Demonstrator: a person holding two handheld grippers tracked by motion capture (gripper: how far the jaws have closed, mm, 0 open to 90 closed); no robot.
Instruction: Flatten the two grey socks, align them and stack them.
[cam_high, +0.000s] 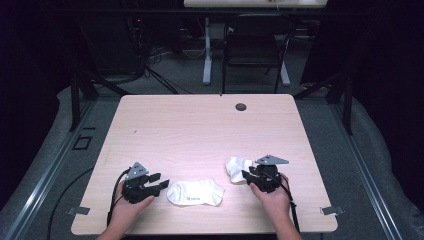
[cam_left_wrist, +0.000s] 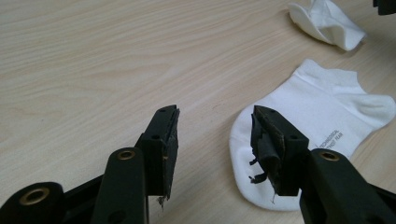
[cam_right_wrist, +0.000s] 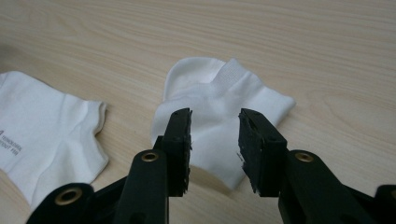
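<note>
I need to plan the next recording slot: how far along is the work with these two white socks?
Early. Done: one sock lies flat on the table. In hand: nothing gripped; the right gripper stands open at the crumpled sock, and the left gripper is open by the flat sock's toe. Left, probably: smoothing the crumpled sock and bringing the two together; they lie apart.

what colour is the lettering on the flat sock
Dark grey, printed on the white flat sock; it shows best in the left gripper view.
</note>
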